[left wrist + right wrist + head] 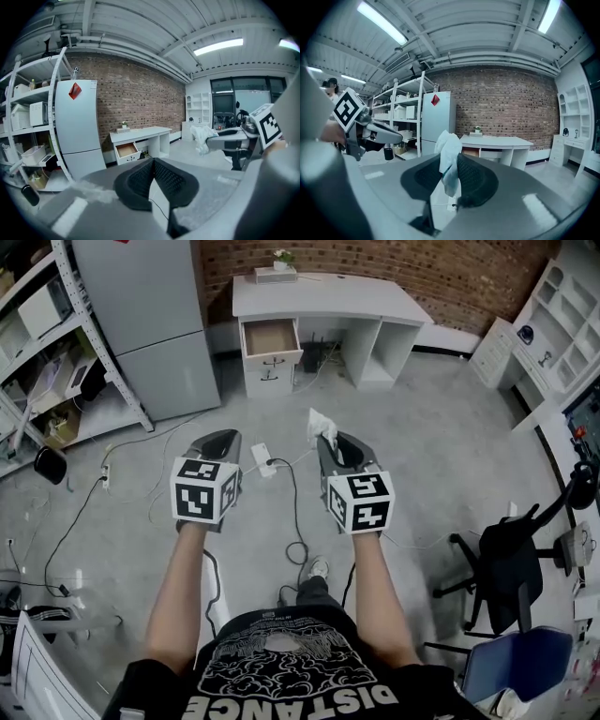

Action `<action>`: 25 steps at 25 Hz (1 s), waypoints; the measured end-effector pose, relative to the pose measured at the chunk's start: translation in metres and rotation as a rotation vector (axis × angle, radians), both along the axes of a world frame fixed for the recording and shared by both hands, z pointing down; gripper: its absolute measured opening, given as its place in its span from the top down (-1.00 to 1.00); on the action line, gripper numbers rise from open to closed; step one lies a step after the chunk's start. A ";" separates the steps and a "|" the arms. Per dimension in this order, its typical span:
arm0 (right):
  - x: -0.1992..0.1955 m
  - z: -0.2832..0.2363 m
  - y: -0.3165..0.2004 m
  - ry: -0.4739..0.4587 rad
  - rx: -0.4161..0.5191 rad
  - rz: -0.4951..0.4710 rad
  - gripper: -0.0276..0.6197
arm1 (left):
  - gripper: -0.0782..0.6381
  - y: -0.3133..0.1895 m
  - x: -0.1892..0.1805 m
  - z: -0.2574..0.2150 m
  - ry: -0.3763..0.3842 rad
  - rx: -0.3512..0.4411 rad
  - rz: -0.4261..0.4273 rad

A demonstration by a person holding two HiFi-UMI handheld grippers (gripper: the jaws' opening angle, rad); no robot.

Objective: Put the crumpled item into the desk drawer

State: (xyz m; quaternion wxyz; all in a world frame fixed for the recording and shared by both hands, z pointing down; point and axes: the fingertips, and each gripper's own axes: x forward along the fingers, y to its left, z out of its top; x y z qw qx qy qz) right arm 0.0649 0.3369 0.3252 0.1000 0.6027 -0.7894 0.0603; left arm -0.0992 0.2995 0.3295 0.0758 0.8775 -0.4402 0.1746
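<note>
A crumpled white item (449, 157) is pinched between the jaws of my right gripper (451, 174); in the head view the crumpled item (321, 425) pokes out ahead of the right gripper (330, 441). My left gripper (228, 439) is held level beside it, and its pads (140, 180) meet with nothing between them. Far ahead against the brick wall stands the white desk (328, 298), its top left drawer (270, 337) pulled open, with a brown bottom showing. The open drawer (126, 149) also shows in the left gripper view.
A tall grey fridge (150, 324) stands left of the desk, with metal shelving (37, 343) further left. A power strip (262, 459) and cables lie on the grey floor between me and the desk. A black office chair (506, 559) is at the right, white shelves (553, 315) beyond.
</note>
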 end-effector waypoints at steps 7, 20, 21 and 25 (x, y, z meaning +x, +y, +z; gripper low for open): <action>0.049 0.002 -0.040 0.020 -0.035 -0.077 0.66 | 0.79 -0.037 0.059 -0.006 -0.027 0.004 0.011; 0.099 0.006 -0.089 -0.003 -0.046 -0.191 0.67 | 0.79 -0.077 0.118 -0.006 -0.064 0.001 -0.055; 0.101 0.006 -0.092 0.006 -0.040 -0.195 0.67 | 0.79 -0.079 0.121 -0.007 -0.065 0.003 -0.060; 0.116 0.007 -0.103 0.021 -0.024 -0.179 0.66 | 0.79 -0.087 0.131 -0.005 -0.068 0.005 -0.072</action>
